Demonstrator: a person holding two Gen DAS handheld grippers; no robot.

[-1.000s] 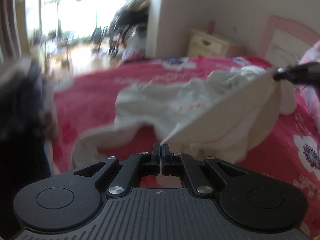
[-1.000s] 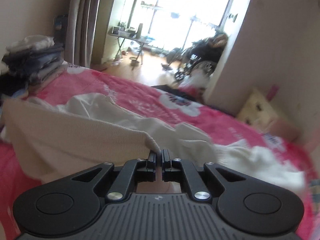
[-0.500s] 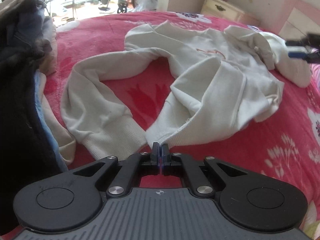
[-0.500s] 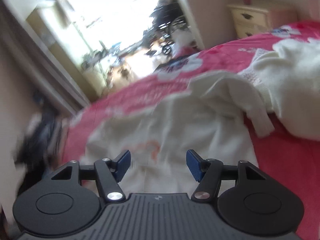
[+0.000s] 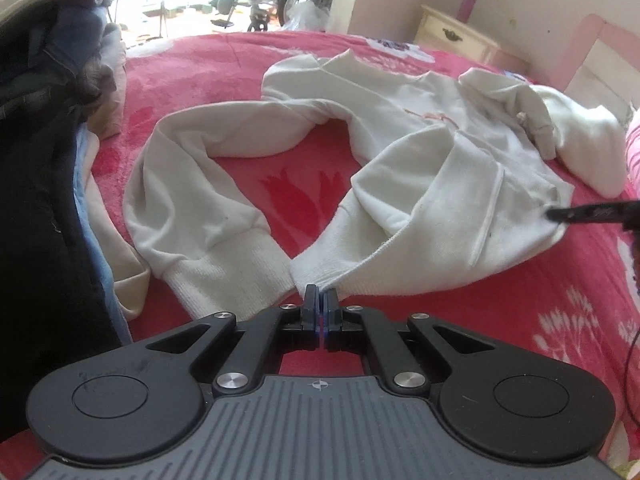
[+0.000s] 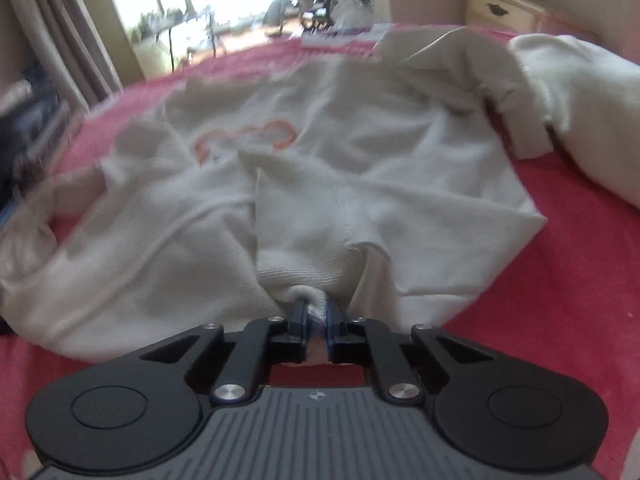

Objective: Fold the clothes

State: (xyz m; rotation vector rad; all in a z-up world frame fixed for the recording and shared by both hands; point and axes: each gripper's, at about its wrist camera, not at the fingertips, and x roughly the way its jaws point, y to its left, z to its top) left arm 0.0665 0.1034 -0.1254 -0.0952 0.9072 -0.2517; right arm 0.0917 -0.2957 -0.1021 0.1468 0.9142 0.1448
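Both pairs of jaws are clenched on cloth: the left gripper is pinched flat on the ribbed hem corner of the white sweatshirt, and the right gripper, whose jaws have just been closing, is seen gathered round a small bunch of ribbed hem of the same garment. The sweatshirt is spread loosely on the red flowered bedspread, with one sleeve looped toward the left gripper and its ribbed cuff laid just beside that gripper's fingers. An orange print is shown on the chest in the right wrist view, which is blurred. A stack of dark and denim clothes is piled at the left edge of the bed. A cream nightstand is set against the far wall beside a pink headboard; its drawer is shut, so whatever it contains cannot be told.
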